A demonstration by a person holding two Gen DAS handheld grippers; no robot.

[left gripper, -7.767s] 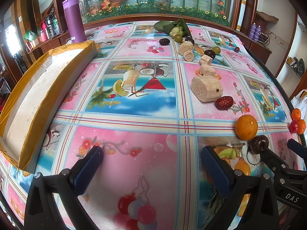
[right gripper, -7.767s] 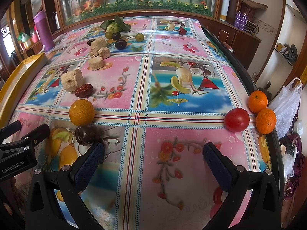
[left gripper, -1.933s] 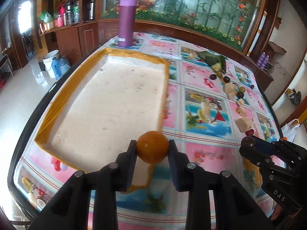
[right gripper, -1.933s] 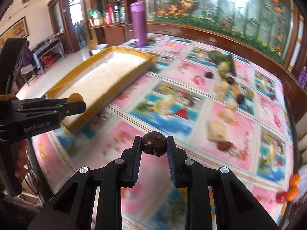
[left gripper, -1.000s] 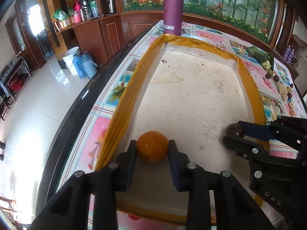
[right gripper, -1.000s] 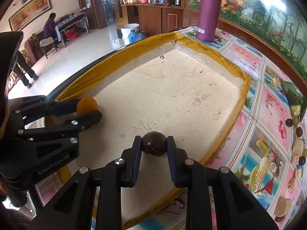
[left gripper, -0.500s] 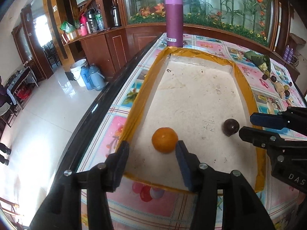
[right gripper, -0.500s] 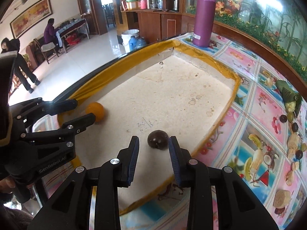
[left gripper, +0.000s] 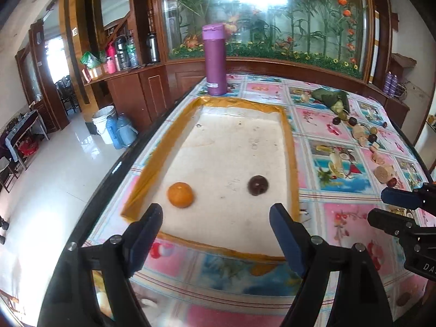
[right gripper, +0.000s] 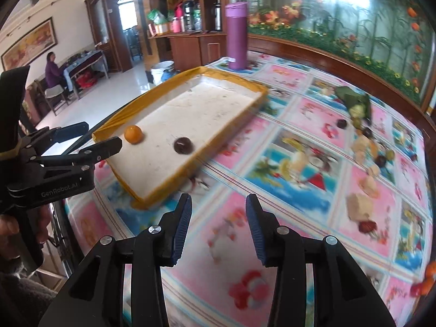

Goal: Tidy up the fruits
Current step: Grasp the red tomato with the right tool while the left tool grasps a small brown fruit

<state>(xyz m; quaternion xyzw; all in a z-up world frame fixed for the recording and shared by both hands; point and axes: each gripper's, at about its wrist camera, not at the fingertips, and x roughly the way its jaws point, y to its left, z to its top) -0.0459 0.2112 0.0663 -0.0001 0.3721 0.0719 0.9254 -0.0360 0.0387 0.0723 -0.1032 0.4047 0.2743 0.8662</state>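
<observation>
An orange (left gripper: 180, 194) (right gripper: 133, 134) and a dark round fruit (left gripper: 257, 185) (right gripper: 183, 145) lie apart in the near end of the white tray with a yellow rim (left gripper: 290, 147) (right gripper: 234, 125). My left gripper (left gripper: 216, 241) (right gripper: 94, 136) hangs over the tray's near rim, its jaws opening wide with nothing between them. My right gripper (right gripper: 218, 226) (left gripper: 387, 207) is back over the tablecloth, right of the tray, its jaws opening and empty. More fruits (left gripper: 351, 121) (right gripper: 365, 133) and pale chunks lie along the table's far right.
A purple flask (left gripper: 214, 60) (right gripper: 237, 35) stands beyond the tray's far end. Small oranges and a red fruit (right gripper: 425, 280) sit at the table's right edge. The table edge (left gripper: 114, 169) drops to the floor left of the tray. A person sits far off at the left.
Both grippers let go of their fruits in the tray, opened wider and drew back and up. The right one swung right, off the tray and over the tablecloth.
</observation>
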